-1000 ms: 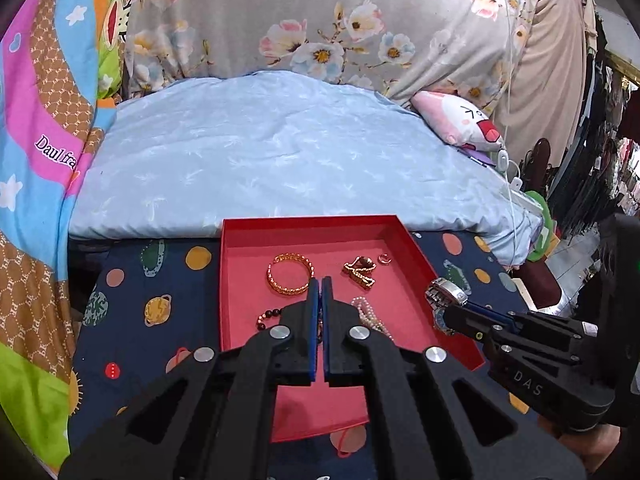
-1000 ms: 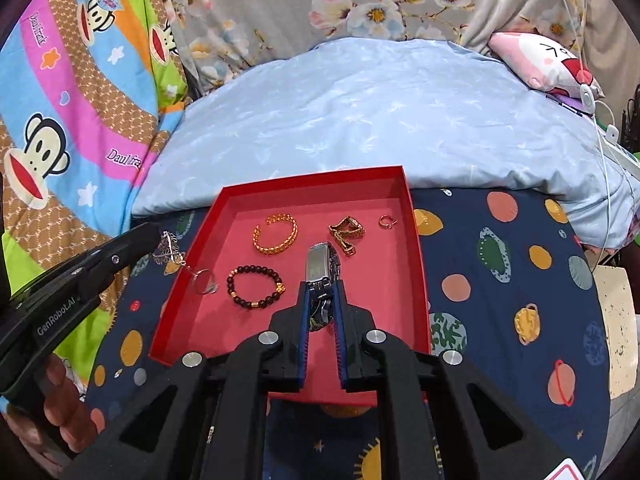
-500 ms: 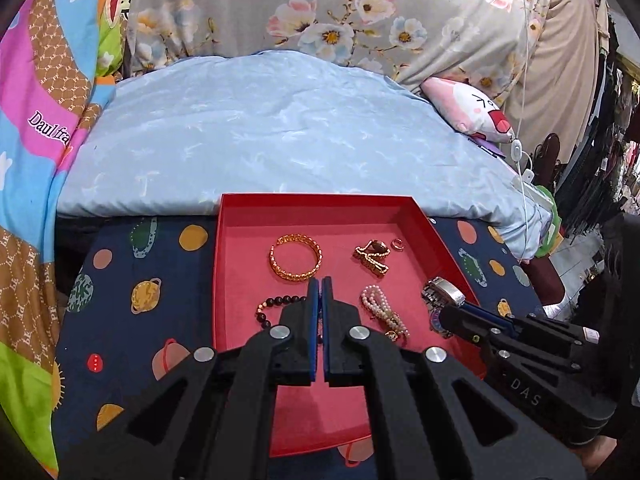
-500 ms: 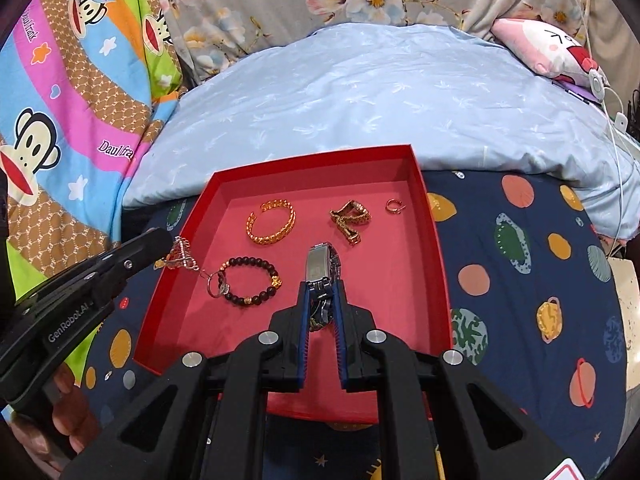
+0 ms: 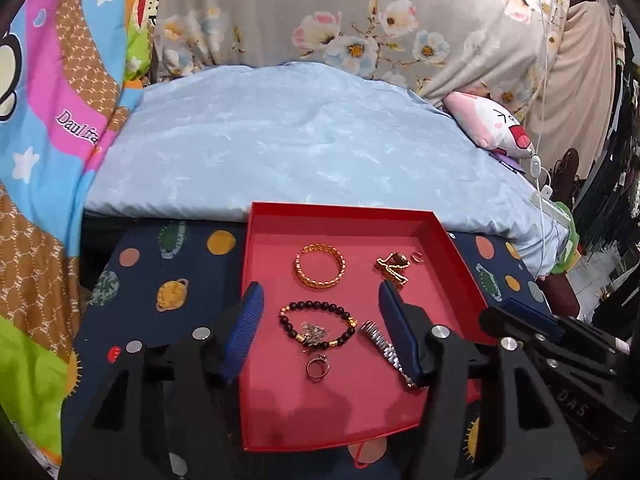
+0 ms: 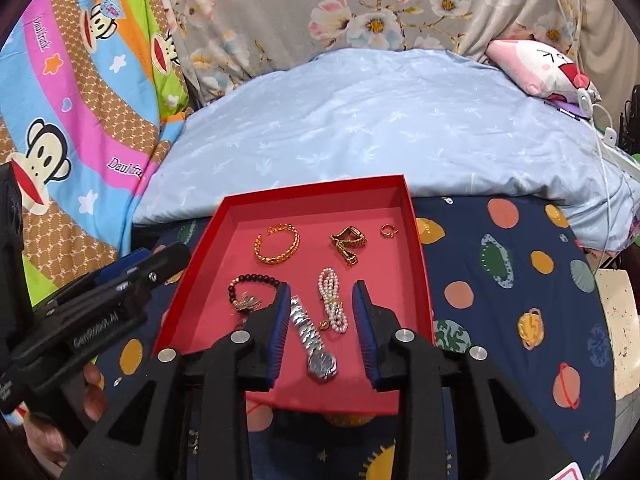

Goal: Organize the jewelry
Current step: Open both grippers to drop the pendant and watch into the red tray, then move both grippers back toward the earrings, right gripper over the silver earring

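Your right gripper (image 6: 322, 330) hung over the near part of the red tray (image 6: 416, 240). Its jaws were opening, and the silver watch (image 6: 314, 342) lay on the tray floor between them, touching neither pad, so it was released. The pearl bracelet (image 6: 333, 300) lay just right of the watch band, also between the fingers but a little farther from you.

Your left gripper (image 5: 320, 332) was over the near left part of the same tray (image 5: 460, 256), its jaws also opening. Between its fingers lay the black bead bracelet (image 5: 318, 322) with a small silver charm (image 5: 314, 334) resting on it and a ring (image 5: 318, 366) just nearer to you; none of them touched the blue pads. At the far side of the tray lay the gold bangle (image 5: 320, 266), the gold chain (image 5: 394, 266) and a small gold ring (image 5: 417, 256), all well apart from both grippers.
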